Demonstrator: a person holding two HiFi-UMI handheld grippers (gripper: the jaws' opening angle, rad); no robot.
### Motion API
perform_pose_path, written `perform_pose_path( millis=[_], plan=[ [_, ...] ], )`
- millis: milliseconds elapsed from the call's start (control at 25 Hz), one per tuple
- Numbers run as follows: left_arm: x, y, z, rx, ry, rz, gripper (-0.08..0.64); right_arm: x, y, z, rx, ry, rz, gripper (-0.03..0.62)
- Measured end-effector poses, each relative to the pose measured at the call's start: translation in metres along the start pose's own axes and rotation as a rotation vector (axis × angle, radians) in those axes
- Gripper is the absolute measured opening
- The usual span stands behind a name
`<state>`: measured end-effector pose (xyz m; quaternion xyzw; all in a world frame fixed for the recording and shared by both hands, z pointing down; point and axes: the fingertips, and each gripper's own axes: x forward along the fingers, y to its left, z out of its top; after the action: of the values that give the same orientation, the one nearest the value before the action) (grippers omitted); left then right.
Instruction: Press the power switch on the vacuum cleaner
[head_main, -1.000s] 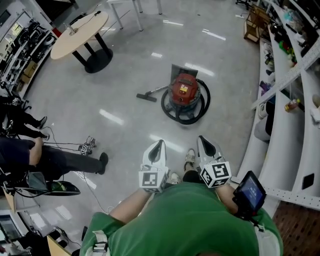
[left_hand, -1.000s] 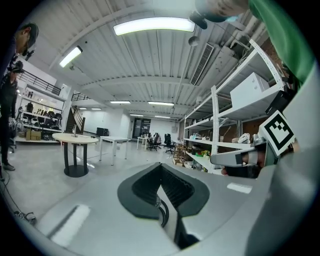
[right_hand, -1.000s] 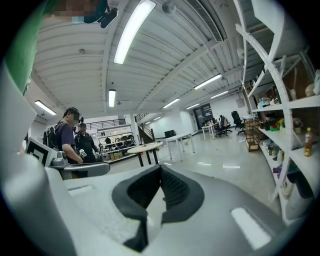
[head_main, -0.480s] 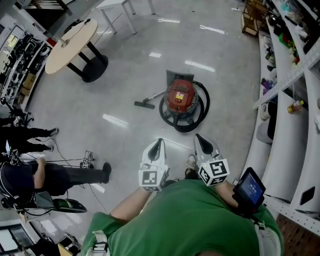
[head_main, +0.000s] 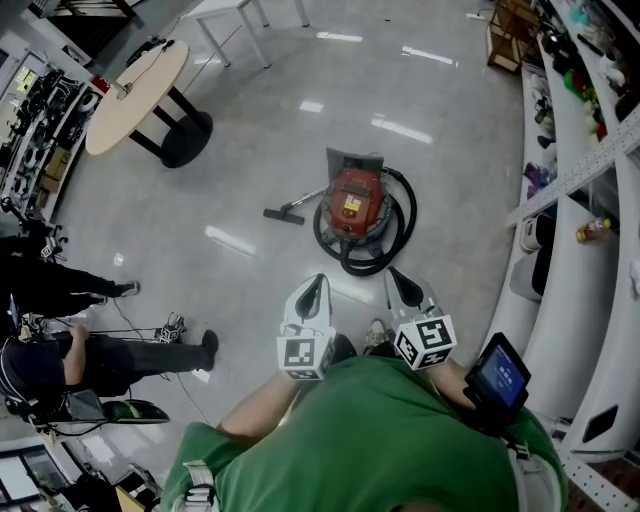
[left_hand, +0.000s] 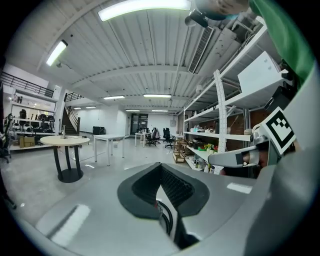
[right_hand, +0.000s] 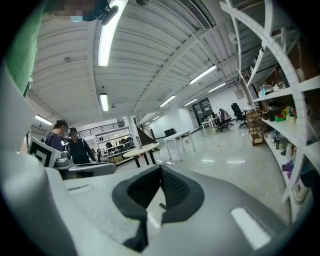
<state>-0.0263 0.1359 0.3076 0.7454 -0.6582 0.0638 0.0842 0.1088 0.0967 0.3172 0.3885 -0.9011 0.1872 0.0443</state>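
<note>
The vacuum cleaner (head_main: 352, 205) is seen nearer the grippers than a second ago. It is stood on the grey floor (head_main: 230, 160), ringed by its black hose (head_main: 385, 250). Near it, the left gripper (head_main: 319, 282) and right gripper (head_main: 394, 274) are held side by side, jaws pressed together on nothing.

Left gripper (head_main: 317, 290) is being held out ahead of the torso, pointing forward, its jaws meeting at the tips and gripping nothing. Right gripper (head_main: 404, 288) is being held just beside it at the same level, not touching it, jaws likewise together and empty. Left forearm (head_main: 255, 415) is angling inward, bent at the elbow.
</note>
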Motion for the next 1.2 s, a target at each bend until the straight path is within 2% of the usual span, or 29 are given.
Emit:
perform_pose_path(
  millis=[320, 800, 1200],
  plan=[
    [0.036, 0.015, 0.001, 0.004, 0.012, 0.003, 0.008, 0.031, -0.021, 0.006, -0.002, 0.017, -0.002, 0.000],
    [0.100, 0.065, -0.011, -0.018, 0.039, -0.057, 0.008, 0.102, -0.041, 0.007, -0.004, 0.038, -0.087, 0.000],
    [0.142, 0.112, -0.036, -0.025, 0.107, -0.077, 0.008, 0.165, -0.052, -0.014, 0.014, 0.101, -0.122, 0.000]
  ],
)
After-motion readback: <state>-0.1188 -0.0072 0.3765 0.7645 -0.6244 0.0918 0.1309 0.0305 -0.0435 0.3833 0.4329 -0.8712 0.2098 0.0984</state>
